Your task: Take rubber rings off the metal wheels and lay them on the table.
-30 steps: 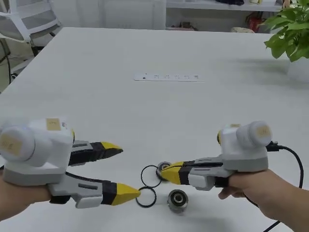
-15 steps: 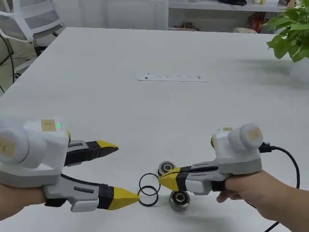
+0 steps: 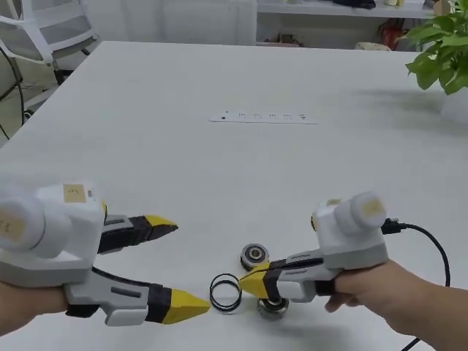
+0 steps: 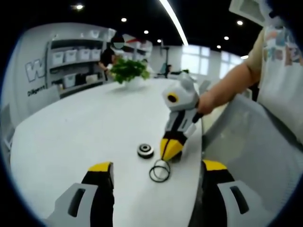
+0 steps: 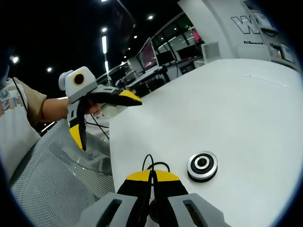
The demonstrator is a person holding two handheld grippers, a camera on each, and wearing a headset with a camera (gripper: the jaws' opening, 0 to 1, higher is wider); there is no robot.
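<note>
While the left gripper [image 3: 175, 263] hangs low over the white bench [image 3: 219, 168] with its yellow-tipped jaws spread wide and holding nothing, the right gripper [image 3: 248, 281] reaches in from the opposite side with its jaws pressed together.

The landmark is a small round metal wheel [image 3: 254, 255] lying flat on the bench, bright steel with a dark band inside. Just nearer the person than this wheel, and slightly toward the left gripper, lie two thin black rubber rings [image 3: 225, 291], overlapping each other and flat on the bench. The right gripper's closed tips sit just beside these rings, at their edge. Whether the tips nip a ring cannot be told. A second metal wheel [image 3: 272, 307] lies nearer the person than the landmark wheel, partly hidden under the right gripper's jaws.

In the right gripper view, a thin black loop [image 5: 154, 165] curves out just ahead of the closed tips, with the landmark wheel off to one side.

The rings look very light, soft and stretchy. They would likely flop when lifted and grip the steel when pulled. A pinch on one short section of the loop, where it stands clear of the metal, seems best. The wheels look hard, smooth and dense for their size, and apt to slide or roll, so the spare gripper should steady the rim.
</note>
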